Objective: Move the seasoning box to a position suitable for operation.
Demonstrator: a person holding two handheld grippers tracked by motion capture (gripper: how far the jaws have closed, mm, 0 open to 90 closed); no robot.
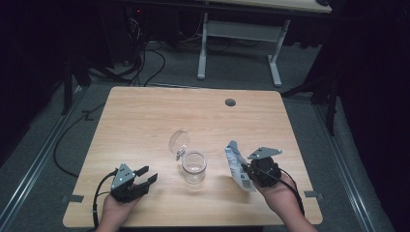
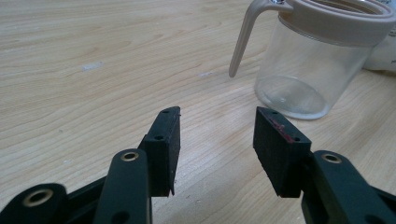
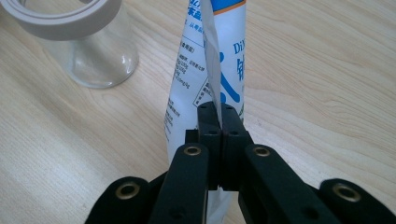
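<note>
Table (image 1: pixel 145 116): wooden top, spans centre of high view.
Jar (image 1: pixel 194 167): clear, centre frame, hinged lid swung open, looks empty.
Pouch (image 1: pixel 238 166): right of jar, lifted, right gripper (image 3: pixel 218 112) clamped on its edge.
Left gripper (image 1: pixel 146 175): lower left, jaws apart, idle.
Judgement: pouch grasped; pouring into jar not yet begun.

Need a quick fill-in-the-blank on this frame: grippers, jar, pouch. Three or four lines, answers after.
1. The right gripper is shut on the edge of a white ____.
2. The left gripper has its jaws ____, with nothing between them.
3. The clear jar stands on the table with its hinged lid ____.
4. In the high view, the jar stands ____ the two grippers.

Missing words: pouch; open; open; between
</note>
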